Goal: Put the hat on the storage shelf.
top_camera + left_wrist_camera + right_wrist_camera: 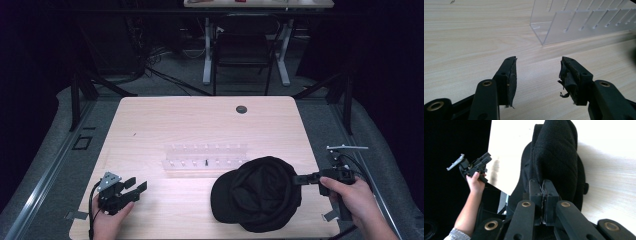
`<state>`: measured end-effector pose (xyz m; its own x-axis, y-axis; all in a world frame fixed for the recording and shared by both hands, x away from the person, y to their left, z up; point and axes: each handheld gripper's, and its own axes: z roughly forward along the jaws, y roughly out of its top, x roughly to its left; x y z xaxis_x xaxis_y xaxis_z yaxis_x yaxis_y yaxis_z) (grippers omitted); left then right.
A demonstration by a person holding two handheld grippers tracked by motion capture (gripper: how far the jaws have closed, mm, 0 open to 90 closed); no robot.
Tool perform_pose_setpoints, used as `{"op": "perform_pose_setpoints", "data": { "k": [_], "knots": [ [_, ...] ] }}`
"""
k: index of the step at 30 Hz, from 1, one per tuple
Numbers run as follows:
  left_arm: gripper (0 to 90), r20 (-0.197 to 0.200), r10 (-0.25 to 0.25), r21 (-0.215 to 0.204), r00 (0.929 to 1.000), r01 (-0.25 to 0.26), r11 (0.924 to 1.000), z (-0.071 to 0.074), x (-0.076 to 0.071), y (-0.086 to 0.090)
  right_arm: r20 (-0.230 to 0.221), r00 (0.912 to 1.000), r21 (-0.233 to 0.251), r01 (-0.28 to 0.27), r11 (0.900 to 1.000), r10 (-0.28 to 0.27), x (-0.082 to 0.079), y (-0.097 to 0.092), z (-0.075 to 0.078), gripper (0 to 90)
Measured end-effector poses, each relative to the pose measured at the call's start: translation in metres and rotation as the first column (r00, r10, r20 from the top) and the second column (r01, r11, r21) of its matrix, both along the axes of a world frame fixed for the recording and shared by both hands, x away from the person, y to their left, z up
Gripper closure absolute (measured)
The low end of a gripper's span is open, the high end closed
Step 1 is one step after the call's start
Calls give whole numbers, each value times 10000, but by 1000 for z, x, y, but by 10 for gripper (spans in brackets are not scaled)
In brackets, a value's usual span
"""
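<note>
The right tongs [296, 179] are pressed together on the edge of a black cap [257, 195], a thin fold of fabric pinched between the pads; in the right gripper view the jaws meet with the cloth caught in the seam and the cap's crown rising toward 12 o'clock. In the high view the cap lies on the desk [200, 120] at about 5 o'clock from the desk's middle, its long axis running roughly from 8 to 2 o'clock, with the gripped edge at its 2 o'clock end. The right hand [350, 195] holds its tool just off the desk's right edge.

The left tongs [134, 189] stand apart with nothing between them, resting low near the desk's 7 o'clock corner. From them the cap lies at 3 o'clock, well apart. A clear plastic rack [205, 156] sits at their 1 o'clock, near the cap's far side.

The right hand already has the cap, so any lift probably turns on that single pinch; the free brim side faces the left tongs, which would have to travel toward 3 o'clock to help.
</note>
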<state>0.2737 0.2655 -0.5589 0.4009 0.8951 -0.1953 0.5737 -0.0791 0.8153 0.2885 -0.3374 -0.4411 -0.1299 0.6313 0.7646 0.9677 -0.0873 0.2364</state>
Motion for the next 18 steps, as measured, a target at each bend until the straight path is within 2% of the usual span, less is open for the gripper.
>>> {"op": "perform_pose_setpoints", "data": {
  "k": [2,3,4,9,18],
  "knots": [
    [474,18,21,-10,10000,-21,10000,0,0,0,47,10000,186,-10,9998,9,1,2,3,884],
    [474,20,22,-21,10000,-22,10000,0,0,0,20,9999,-119,-132,9998,132,1,1,6,884],
    [474,18,17,-19,10000,-17,10000,0,0,0,88,9999,374,47,9993,-51,1,4,7,885],
    [474,7,57,-2,10000,-57,10000,-1,0,0,278,9996,693,0,9976,-19,1,7,18,885],
    [474,0,50,-15,10000,-50,10000,0,0,1,636,9979,912,-164,9957,106,0,8,36,886]
  ]
}}
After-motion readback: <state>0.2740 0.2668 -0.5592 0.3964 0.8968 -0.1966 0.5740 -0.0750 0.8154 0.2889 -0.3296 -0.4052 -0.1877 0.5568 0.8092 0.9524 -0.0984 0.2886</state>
